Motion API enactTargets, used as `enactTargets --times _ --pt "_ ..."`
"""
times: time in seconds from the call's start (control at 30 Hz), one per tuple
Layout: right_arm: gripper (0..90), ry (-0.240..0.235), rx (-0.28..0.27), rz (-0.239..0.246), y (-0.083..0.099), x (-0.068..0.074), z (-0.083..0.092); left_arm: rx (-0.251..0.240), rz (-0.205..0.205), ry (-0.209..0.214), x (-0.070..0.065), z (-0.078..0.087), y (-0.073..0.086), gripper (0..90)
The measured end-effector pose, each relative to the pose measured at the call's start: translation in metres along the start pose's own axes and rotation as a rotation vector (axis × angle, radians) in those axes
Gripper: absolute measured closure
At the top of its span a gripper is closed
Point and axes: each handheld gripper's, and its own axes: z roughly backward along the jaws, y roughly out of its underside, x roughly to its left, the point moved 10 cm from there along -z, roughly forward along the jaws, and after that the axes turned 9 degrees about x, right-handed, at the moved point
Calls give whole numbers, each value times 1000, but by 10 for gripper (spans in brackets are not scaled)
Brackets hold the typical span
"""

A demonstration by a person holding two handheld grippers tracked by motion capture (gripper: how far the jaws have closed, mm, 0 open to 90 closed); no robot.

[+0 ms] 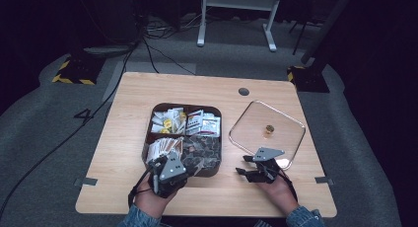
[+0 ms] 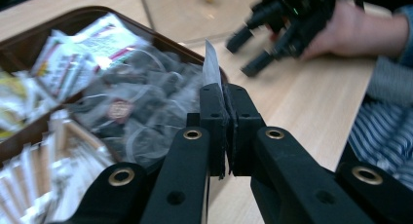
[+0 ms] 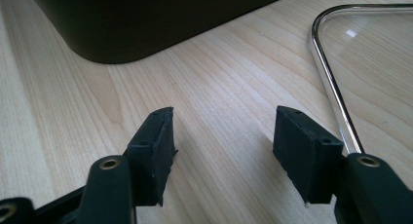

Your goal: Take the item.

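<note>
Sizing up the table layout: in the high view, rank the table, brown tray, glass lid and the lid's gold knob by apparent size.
1. Table
2. Brown tray and glass lid look about alike, so I won't rank them.
3. Gold knob, by far the smallest.

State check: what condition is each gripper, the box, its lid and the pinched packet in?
Left gripper: shut on packet.
Packet: thin edge pinched, sticking up from the jaws.
Right gripper: open, nothing between jaws.
Box: open, filled with packets.
Lid: off, lying flat beside box.
</note>
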Motion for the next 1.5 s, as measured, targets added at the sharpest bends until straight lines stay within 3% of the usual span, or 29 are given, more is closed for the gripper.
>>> enactTargets --times 0.27,0.4,0.47,0.8,0.97,1.13,1.33,1.5 --pt "407 1 -1 1 0 0 0 37 -68 68 -23 -19 3 874" --pt "406 -1 0 -2 0 0 0 69 -110 81 -29 -31 9 874" --pt "406 0 0 -2 0 0 0 74 -113 86 -30 -33 10 873" --pt "406 0 -1 -1 0 0 0 151 -149 29 -30 -54 20 873" --pt "407 1 -1 -1 0 0 0 168 -140 -7 -27 -57 22 873" --pt "406 1 -2 0 0 0 0 200 -164 -23 -29 -63 26 872" --pt "406 1 -2 0 0 0 0 197 -149 3 -31 -64 25 866" --pt "406 2 -1 -1 0 0 0 189 -137 69 -38 -64 25 793"
